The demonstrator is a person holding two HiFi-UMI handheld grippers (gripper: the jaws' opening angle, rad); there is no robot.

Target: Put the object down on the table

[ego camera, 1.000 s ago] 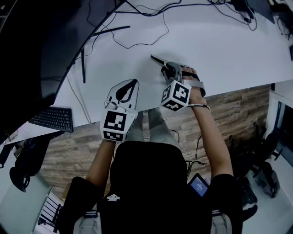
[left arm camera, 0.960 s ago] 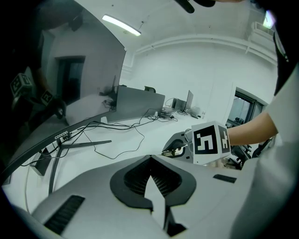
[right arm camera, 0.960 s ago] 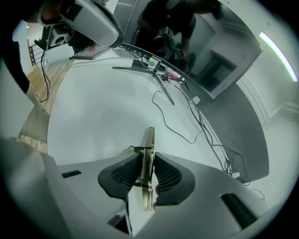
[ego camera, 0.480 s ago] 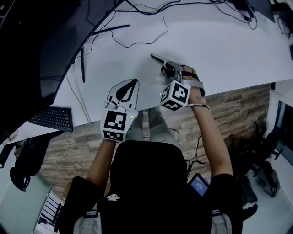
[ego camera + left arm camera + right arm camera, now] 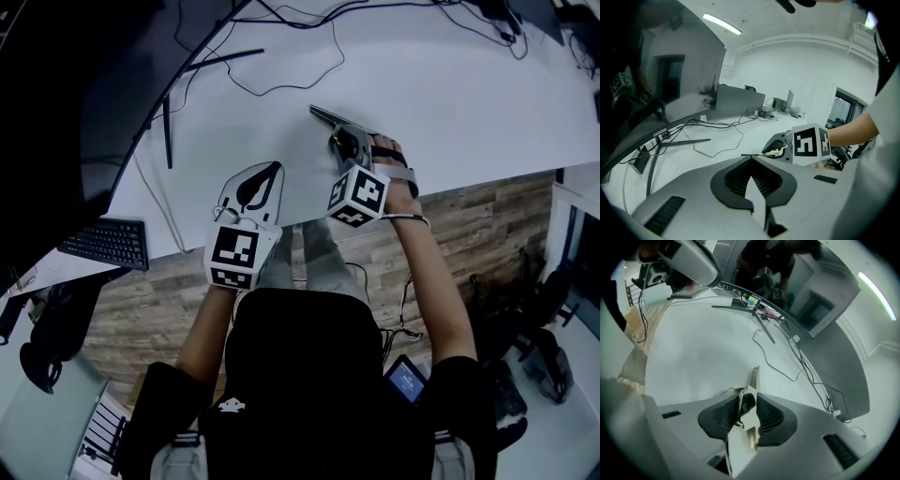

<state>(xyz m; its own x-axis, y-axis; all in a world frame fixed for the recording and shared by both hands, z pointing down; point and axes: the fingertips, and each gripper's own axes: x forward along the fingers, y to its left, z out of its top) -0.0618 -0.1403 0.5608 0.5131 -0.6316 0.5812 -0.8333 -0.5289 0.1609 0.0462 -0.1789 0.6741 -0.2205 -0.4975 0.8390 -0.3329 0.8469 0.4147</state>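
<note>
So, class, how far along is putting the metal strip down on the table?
Done: the metal strip is lowered, its tip at the table. In hand: the right gripper has just been opening its jaws, the strip between them. Left: let go fully and pull away.

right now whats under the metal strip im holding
White table. The metal strip sits between the right hand-held gripper's jaws, which have just been opening; contact beneath it is hidden.

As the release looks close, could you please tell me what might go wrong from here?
The jaws of the right tool have just been opening with the thin metal object on edge between them, so it may topple or skid across the table. Its far end points toward a loose cable, which it might snag.
</note>
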